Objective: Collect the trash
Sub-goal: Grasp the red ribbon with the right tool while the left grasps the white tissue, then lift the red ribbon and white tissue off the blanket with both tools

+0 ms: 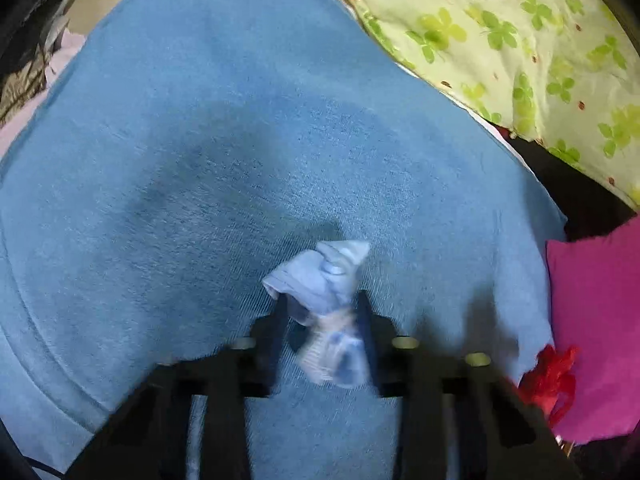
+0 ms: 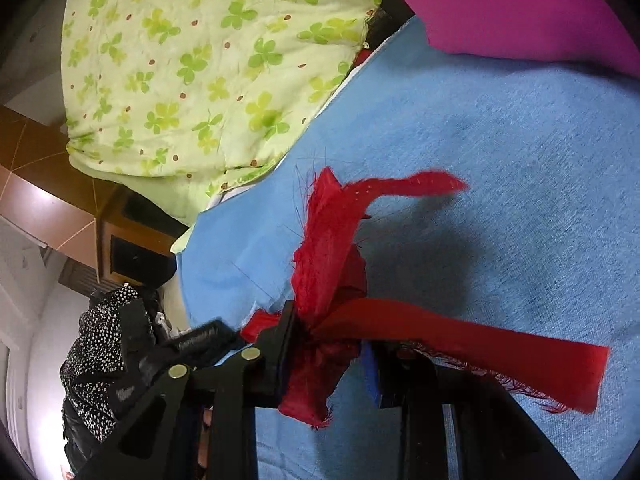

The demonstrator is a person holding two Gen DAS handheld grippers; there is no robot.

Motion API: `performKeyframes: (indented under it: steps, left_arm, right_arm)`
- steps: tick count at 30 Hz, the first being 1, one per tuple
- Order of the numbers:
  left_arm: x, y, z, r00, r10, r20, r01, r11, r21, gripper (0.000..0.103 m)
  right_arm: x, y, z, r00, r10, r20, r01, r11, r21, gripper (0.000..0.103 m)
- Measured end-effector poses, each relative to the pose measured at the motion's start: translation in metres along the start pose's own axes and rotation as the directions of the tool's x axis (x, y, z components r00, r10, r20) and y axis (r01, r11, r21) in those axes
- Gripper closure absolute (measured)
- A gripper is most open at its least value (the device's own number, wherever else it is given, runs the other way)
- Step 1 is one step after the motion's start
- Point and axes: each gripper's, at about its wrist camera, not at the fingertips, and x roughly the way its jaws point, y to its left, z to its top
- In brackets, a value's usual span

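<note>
My left gripper (image 1: 322, 312) is shut on a crumpled pale blue wrapper (image 1: 324, 280), held just above a blue towel-like cloth (image 1: 240, 140). My right gripper (image 2: 328, 320) is shut on frayed red fabric scraps (image 2: 332, 248), held above the same blue cloth (image 2: 500, 140). One long red strip (image 2: 500, 352) trails to the right over the right finger. The red scraps also show at the lower right of the left wrist view (image 1: 550, 376).
A green clover-print quilt (image 1: 520, 40) lies beyond the blue cloth, also in the right wrist view (image 2: 192, 60). A magenta cushion (image 1: 596, 320) sits at the right, also in the right wrist view (image 2: 500, 4). Brown floor tiles (image 2: 36, 184) and a black dotted garment (image 2: 104, 344) lie left.
</note>
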Motion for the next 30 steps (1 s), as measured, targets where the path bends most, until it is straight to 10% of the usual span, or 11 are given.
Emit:
performKeyframes:
  steps: [7,16,30]
  left_arm:
    - [-0.065,0.029,-0.051,0.999,-0.013,0.030,0.010,0.994,0.113,0.076]
    - [-0.132,0.105,-0.169,0.998,-0.054,0.024,0.053,0.998,0.026,0.076]
    - [-0.247,0.102,-0.261,0.957,-0.251,0.147,0.229,0.962,0.147,0.076]
  right_arm:
    - [0.000,0.011,-0.003,0.999,0.038,0.003,-0.038,0.999,-0.015,0.072]
    - [-0.029,0.049,-0.021,0.994,0.095,0.062,-0.086,0.988,-0.129,0.072]
    - [-0.256,0.069,-0.122,0.960,0.162,0.228,-0.077,0.937,-0.340,0.072]
